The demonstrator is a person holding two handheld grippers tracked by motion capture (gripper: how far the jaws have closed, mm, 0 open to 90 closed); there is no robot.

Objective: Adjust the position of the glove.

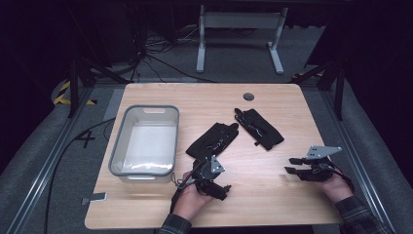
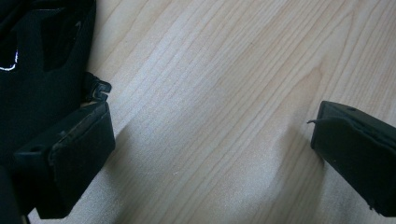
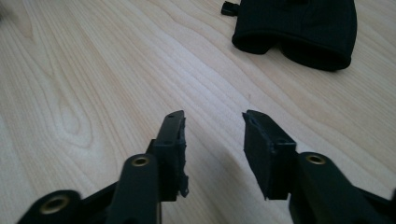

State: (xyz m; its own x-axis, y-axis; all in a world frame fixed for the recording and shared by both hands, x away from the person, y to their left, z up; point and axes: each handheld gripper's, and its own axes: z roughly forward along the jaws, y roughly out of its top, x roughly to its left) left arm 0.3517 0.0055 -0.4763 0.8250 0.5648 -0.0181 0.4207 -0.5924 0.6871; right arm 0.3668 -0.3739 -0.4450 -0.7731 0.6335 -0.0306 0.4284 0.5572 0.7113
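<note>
My left gripper (image 1: 203,171), jaws wide, rests at 6 o'clock of the near black glove (image 1: 213,140), the clear bin (image 1: 145,142) at 9; my right gripper (image 3: 212,140), jaws half open and empty, faces the far glove (image 3: 299,30).

A light wooden table (image 1: 272,195) carries a clear plastic tub (image 1: 144,141) at its left and two black gloves (image 1: 213,139) (image 1: 258,127) lying near the middle

Bare wood lies open right of the clear plastic bin (image 1: 144,141), broken only by two black fabric gloves (image 1: 213,140) mid-table.
</note>
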